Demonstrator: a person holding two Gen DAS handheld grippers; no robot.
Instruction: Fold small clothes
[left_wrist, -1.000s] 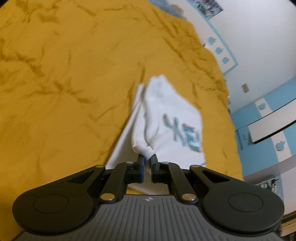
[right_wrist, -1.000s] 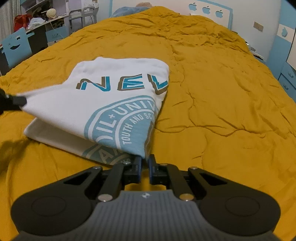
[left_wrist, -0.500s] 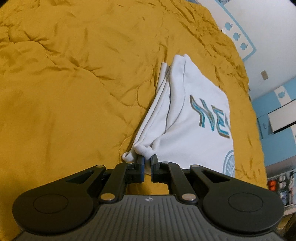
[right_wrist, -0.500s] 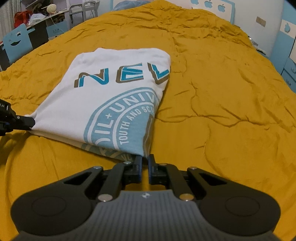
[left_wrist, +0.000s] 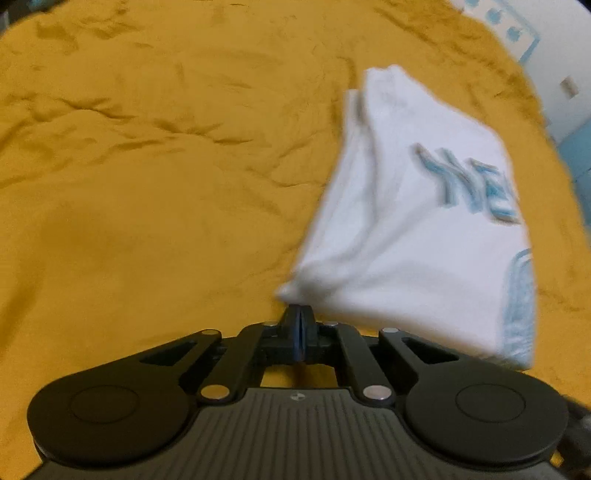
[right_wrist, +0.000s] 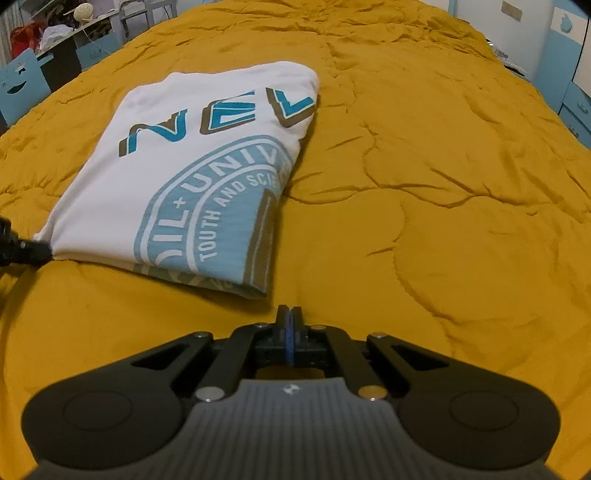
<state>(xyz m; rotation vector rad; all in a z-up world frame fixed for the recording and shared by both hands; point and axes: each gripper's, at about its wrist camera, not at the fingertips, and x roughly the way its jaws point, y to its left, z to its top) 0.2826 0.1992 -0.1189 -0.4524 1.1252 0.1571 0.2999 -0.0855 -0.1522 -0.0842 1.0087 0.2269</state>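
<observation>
A white T-shirt (right_wrist: 207, 166) with blue lettering and a round blue print lies folded flat on the yellow bedspread (right_wrist: 424, 184). It also shows in the left wrist view (left_wrist: 406, 221), blurred. My left gripper (left_wrist: 300, 310) is shut with nothing between its fingers, its tips right at the shirt's near corner. It shows in the right wrist view (right_wrist: 26, 251) touching that corner. My right gripper (right_wrist: 290, 310) is shut and empty, just short of the shirt's folded near-right corner.
The yellow bedspread fills both views, wrinkled around the shirt. A desk with clutter (right_wrist: 55, 33) and a blue chair (right_wrist: 20, 85) stand beyond the bed's left edge. A blue drawer unit (right_wrist: 576, 107) stands at the right.
Both grippers have let go of the shirt and shut empty. The shirt has settled flat on the bed. The right gripper has drawn back a little from the shirt's corner.
</observation>
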